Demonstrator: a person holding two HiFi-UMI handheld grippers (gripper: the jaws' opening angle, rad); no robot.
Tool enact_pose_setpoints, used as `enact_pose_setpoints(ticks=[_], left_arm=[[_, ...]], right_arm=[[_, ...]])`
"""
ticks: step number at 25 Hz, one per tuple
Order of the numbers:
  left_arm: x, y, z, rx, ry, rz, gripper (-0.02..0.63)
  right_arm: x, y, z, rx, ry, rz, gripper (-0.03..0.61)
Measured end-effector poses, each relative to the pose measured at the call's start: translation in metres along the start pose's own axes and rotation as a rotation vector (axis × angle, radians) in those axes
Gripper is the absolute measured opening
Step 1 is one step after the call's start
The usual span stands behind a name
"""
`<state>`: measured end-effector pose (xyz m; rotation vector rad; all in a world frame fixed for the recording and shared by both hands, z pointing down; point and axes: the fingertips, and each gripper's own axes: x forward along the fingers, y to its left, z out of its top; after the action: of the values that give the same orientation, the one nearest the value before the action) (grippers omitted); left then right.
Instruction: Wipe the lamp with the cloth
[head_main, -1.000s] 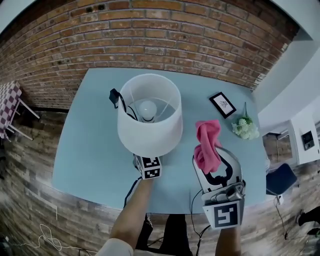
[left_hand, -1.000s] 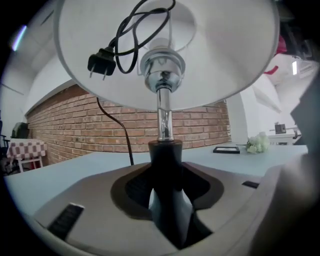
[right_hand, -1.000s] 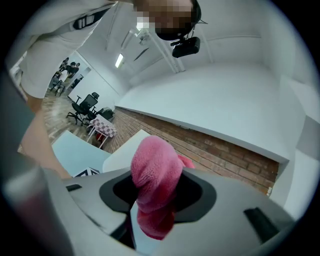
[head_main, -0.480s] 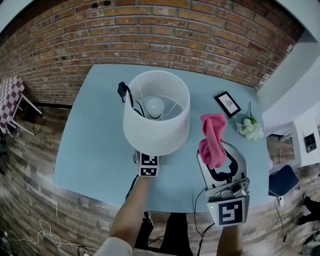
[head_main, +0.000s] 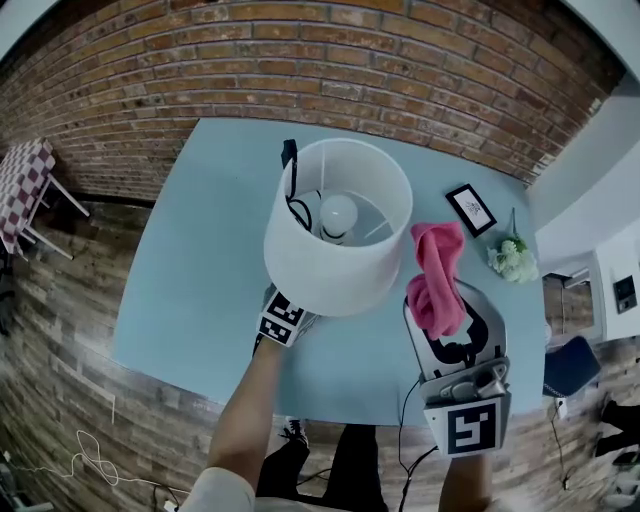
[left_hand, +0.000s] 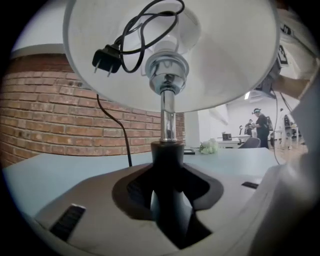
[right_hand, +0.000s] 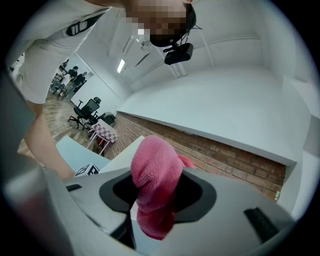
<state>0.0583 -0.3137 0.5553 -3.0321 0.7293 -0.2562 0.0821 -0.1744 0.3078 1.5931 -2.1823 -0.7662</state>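
The lamp has a wide white shade (head_main: 338, 225), a bulb (head_main: 338, 211) inside it and a chrome rod (left_hand: 167, 115) on a black lower stem (left_hand: 167, 185). My left gripper (left_hand: 167, 210) is shut on that black stem, and its marker cube (head_main: 282, 318) shows just below the shade. The lamp's cord and plug (left_hand: 102, 60) hang under the shade. To the right of the shade, my right gripper (right_hand: 157, 210) is shut on a pink cloth (head_main: 437, 275) that bunches up out of its jaws. Cloth and shade stand close together, with a narrow gap between them.
The light blue table (head_main: 200, 260) backs onto a brick wall (head_main: 400, 60). A small black picture frame (head_main: 473, 209) and white flowers (head_main: 512, 258) lie at its far right. A checkered stool (head_main: 25, 190) stands to the left, a blue chair (head_main: 568, 365) to the right.
The lamp has swung to the right with my left gripper, whose cube has turned; the plug now shows at the shade's far rim. My right gripper has edged forward with the cloth.
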Motion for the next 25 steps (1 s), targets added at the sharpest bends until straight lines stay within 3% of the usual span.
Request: enact_pose_setpoints(ticks=[8, 13, 18, 22, 25], left_arm=[[-0.013, -0.017, 0.0, 0.014, -0.01, -0.294, 0.173], [-0.017, -0.024, -0.003, 0.012, -0.008, -0.386, 0.172], [-0.017, -0.024, -0.003, 0.041, -0.001, -0.362, 0.174], [-0.022, -0.015, -0.014, 0.025, 0.025, -0.266, 0.239], [-0.038, -0.003, -0.024, -0.042, 0.033, -0.196, 0.252]], right_arm=[[0.004, 0.009, 0.029, 0.005, -0.048, -0.009, 0.201], [0.005, 0.014, 0.041, 0.002, -0.068, -0.014, 0.201], [0.005, 0.02, 0.053, -0.038, -0.076, -0.026, 0.201], [0.014, 0.035, 0.075, -0.179, -0.081, -0.031, 0.201], [0.031, 0.055, 0.08, -0.296, -0.061, 0.011, 0.201]])
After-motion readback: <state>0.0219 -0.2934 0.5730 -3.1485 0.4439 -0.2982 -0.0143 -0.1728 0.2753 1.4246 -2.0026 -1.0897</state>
